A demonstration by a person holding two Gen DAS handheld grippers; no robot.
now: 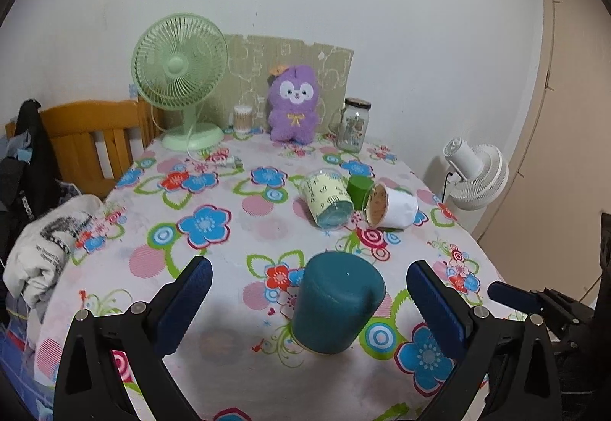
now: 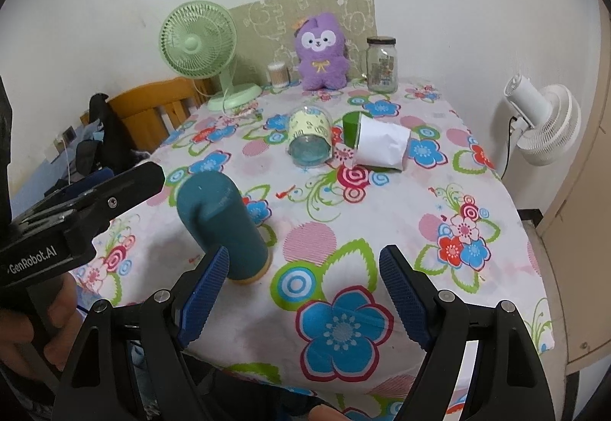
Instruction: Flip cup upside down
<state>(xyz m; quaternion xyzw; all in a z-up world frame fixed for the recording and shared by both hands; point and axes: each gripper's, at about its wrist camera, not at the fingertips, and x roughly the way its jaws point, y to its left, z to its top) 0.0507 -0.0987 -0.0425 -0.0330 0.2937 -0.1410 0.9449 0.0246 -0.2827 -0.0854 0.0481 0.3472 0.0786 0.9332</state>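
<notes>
A teal mug (image 1: pixel 336 302) stands upside down on the flowered tablecloth, base up, handle toward the front; it also shows in the right wrist view (image 2: pixel 223 226). My left gripper (image 1: pixel 309 306) is open, its blue pads either side of the mug without touching it. My right gripper (image 2: pixel 303 291) is open and empty, to the right of the mug near the table's front edge. Farther back a clear cup with a pale label (image 1: pixel 329 199), a green cup (image 1: pixel 359 191) and a white paper cup (image 1: pixel 391 206) lie on their sides.
A green desk fan (image 1: pixel 179 77), a purple plush toy (image 1: pixel 293 104), a glass jar (image 1: pixel 353 125) and a cotton-swab tub (image 1: pixel 243 118) line the back of the table. A white fan (image 1: pixel 477 173) stands right, a wooden chair (image 1: pixel 95 138) left.
</notes>
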